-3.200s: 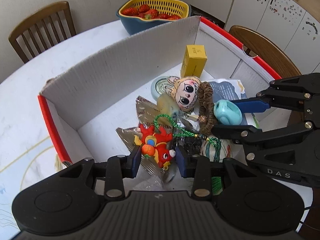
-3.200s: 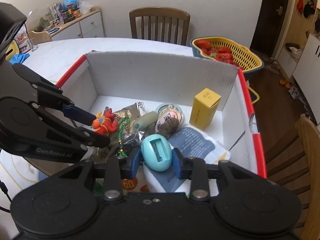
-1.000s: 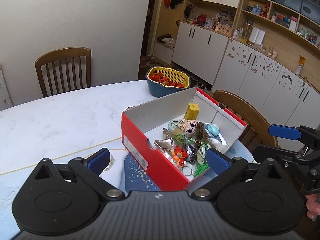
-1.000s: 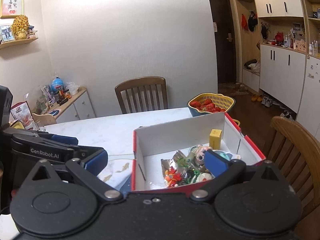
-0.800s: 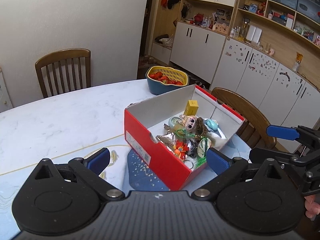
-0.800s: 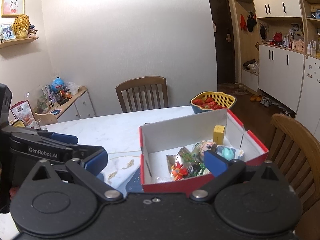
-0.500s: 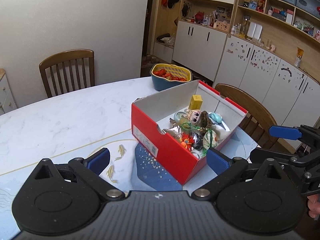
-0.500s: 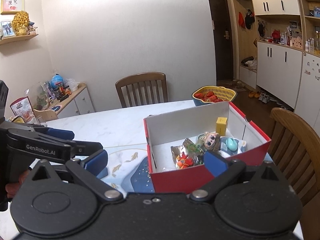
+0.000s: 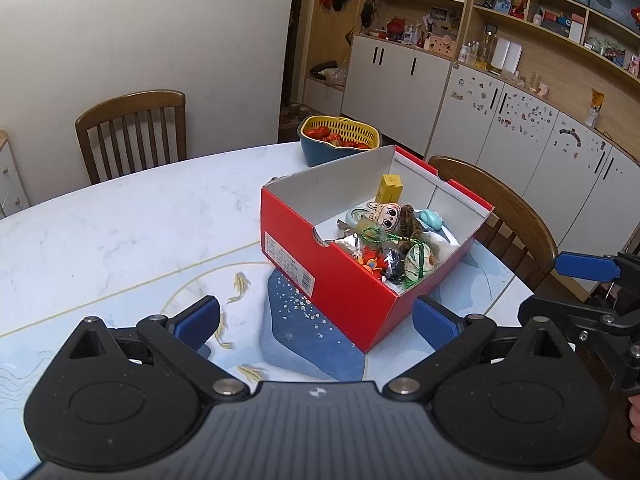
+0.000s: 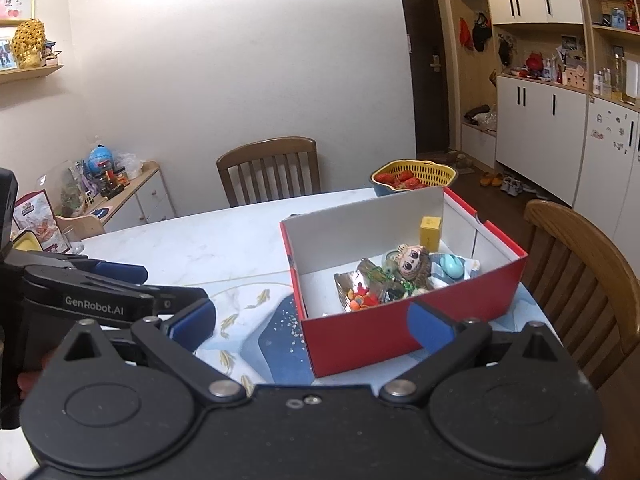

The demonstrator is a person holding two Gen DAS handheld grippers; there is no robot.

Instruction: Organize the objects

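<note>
A red cardboard box [image 9: 344, 280] [image 10: 404, 332] stands on the white table. Inside lie a yellow small box [image 9: 390, 187] [image 10: 430, 232], a doll head [image 9: 386, 213] [image 10: 412, 258], a teal egg-shaped toy [image 9: 431, 219] [image 10: 452, 265], a red fish toy [image 9: 370, 259] [image 10: 362, 299], foil packets and green cord. My left gripper [image 9: 316, 320] is open and empty, held back from the box's near corner. My right gripper [image 10: 310, 326] is open and empty, in front of the box. Each gripper shows in the other's view, the right one [image 9: 584, 284] at right, the left one [image 10: 120, 284] at left.
A yellow basket of strawberries [image 9: 339, 138] [image 10: 412, 178] sits behind the box. Wooden chairs stand at the far side [image 9: 132, 128] [image 10: 272, 168] and at the right [image 9: 500, 208] [image 10: 580, 264]. White cabinets [image 9: 520, 140] line the wall. A low sideboard [image 10: 120, 196] stands at the left.
Both grippers let go of the red fish toy and the teal toy in the box, opened wide and drew back and up from it. The box now looks smaller and farther off.
</note>
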